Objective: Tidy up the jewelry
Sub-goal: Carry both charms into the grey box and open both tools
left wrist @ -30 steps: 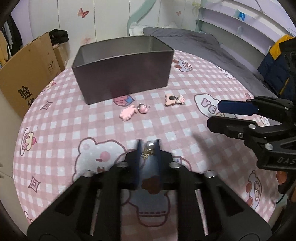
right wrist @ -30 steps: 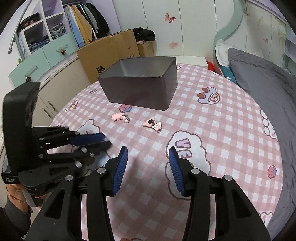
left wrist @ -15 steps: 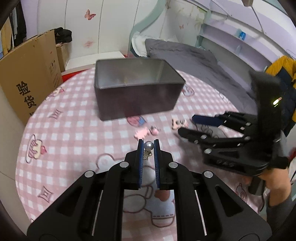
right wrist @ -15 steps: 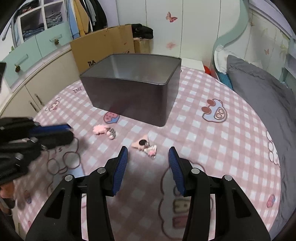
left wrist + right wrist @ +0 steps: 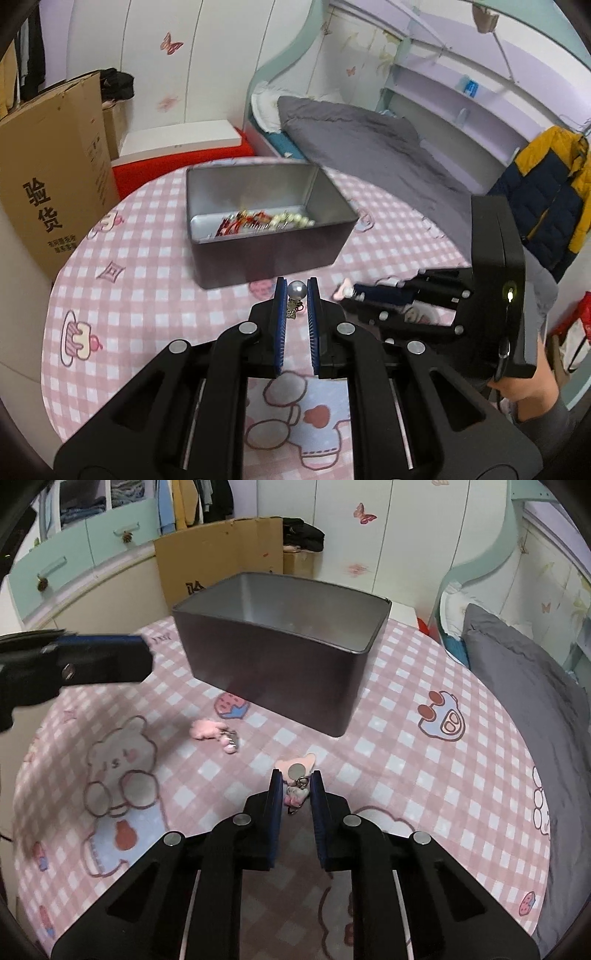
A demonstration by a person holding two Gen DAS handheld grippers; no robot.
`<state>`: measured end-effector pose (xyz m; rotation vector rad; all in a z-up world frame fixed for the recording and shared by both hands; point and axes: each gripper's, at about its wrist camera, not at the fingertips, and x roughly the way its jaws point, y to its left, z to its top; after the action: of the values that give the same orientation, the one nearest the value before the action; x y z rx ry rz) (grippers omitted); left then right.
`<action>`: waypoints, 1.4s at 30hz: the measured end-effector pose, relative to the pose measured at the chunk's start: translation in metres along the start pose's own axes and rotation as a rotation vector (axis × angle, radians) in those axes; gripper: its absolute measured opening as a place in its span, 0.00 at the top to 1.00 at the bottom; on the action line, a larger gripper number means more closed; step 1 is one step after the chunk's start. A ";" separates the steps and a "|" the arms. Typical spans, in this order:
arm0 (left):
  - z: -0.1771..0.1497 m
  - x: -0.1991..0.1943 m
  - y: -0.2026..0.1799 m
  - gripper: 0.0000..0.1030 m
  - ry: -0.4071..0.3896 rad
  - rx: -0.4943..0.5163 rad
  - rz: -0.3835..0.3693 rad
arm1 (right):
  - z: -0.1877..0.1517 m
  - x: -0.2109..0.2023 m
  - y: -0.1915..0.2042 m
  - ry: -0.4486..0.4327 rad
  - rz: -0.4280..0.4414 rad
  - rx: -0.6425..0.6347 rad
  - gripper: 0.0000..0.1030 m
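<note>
Two pieces in hand: one in each of my grippers, with one more loose on the cloth.
Left gripper (image 5: pixel 296 291): clenched on a pearl earring (image 5: pixel 297 289), the grey pearl pinched at the tips and a small gold charm dangling under it; it is held up over the near side of the tin.
Right gripper (image 5: pixel 295 779): jaws closing around the pink charm (image 5: pixel 296 771) on the cloth, its round metal tag between the pads (I cannot tell if they have bitten yet).
Tin box (image 5: pixel 207 236): open, at the far middle of the table; a small heap already lies on its floor, red pieces and a string of pearl beads (image 5: pixel 291 220).
Still out: a second pink charm (image 5: pixel 214 732) on the checked tablecloth (image 5: pixel 424 775), to the left of my right gripper and just near of the tin.
Progress: I judge it well past halfway; what is left is dropping the earring in, lifting the charm across, then fetching the last pink one.
</note>
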<state>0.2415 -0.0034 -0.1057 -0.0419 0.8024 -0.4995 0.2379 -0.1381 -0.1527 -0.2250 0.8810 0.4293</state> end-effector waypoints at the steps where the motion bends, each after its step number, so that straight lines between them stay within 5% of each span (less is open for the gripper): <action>1: 0.003 -0.001 0.000 0.90 -0.005 0.001 -0.009 | 0.000 -0.004 -0.001 -0.006 0.005 0.004 0.87; 14: 0.055 0.008 -0.001 0.90 -0.019 0.018 -0.041 | 0.051 -0.051 -0.018 -0.165 0.072 0.070 0.87; 42: 0.057 0.066 0.036 0.89 0.128 -0.065 0.032 | 0.081 -0.001 -0.022 -0.103 0.085 0.113 0.86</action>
<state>0.3352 -0.0092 -0.1189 -0.0573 0.9433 -0.4490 0.3040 -0.1285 -0.1014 -0.0608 0.8127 0.4649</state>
